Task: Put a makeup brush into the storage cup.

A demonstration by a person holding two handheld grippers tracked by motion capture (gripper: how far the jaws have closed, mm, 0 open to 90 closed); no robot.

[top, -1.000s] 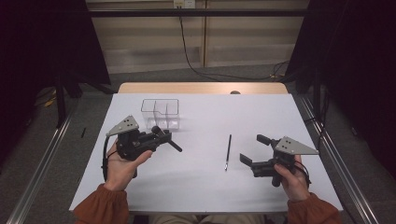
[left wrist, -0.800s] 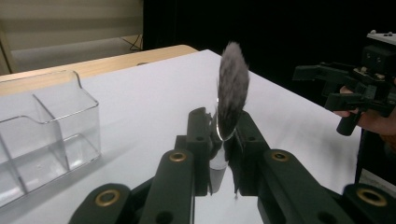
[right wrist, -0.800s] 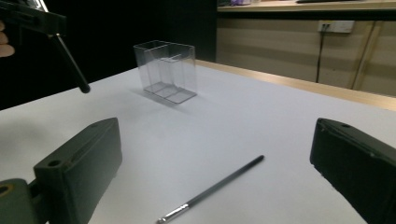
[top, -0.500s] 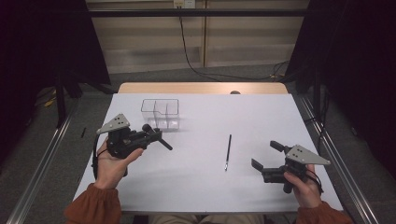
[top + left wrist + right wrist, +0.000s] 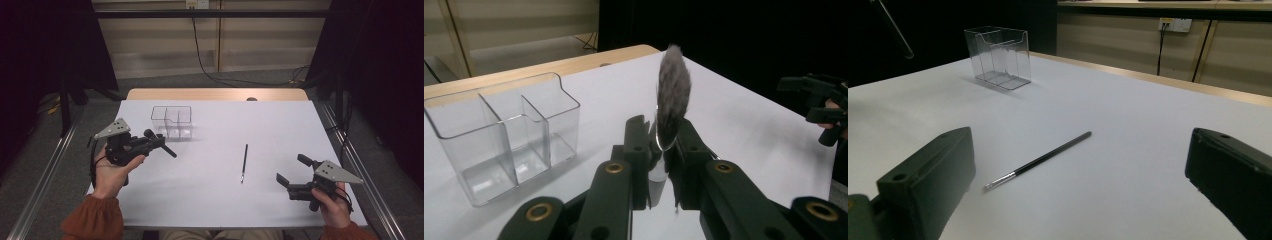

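Left claw (image 5: 659,150) clamps a fluffy brush (image 5: 671,100); right claw (image 5: 1078,185) apparently gapes empty.

No readable text, label, brand, number or sign appears anywhere in these views. The clear organizer (image 5: 172,121) is unmarked, as are the white table (image 5: 260,200) beside it, the thin brush (image 5: 244,162) and the fluffy brush (image 5: 671,97). The wall socket (image 5: 1173,24) behind the organizer carries no legible marking.

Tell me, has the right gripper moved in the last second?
Yes. The right gripper has drawn back toward the person and outward, farther from the thin brush lying on the table, jaws open.
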